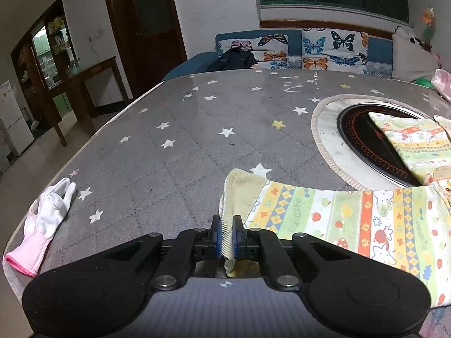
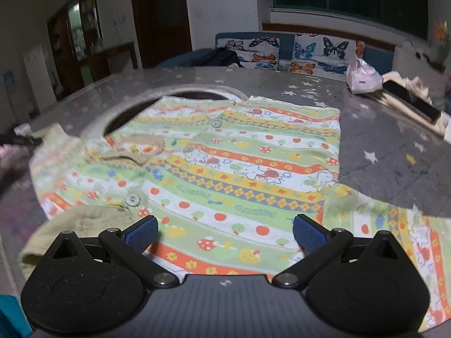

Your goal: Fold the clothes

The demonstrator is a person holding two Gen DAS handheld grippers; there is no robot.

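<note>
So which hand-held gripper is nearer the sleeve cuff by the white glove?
Left. The left hand-held gripper is shut on that ribbed cuff; the right hand-held gripper hangs open over the shirt's body.

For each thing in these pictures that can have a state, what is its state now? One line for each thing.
left gripper: shut on the sleeve cuff
sleeve cuff: pinched between the pads, lying on the table
right gripper: open, above the shirt, holding nothing
shirt: spread flat on the table, buttoned, not yet folded
white glove: lying flat near the table edge, not worn
</note>
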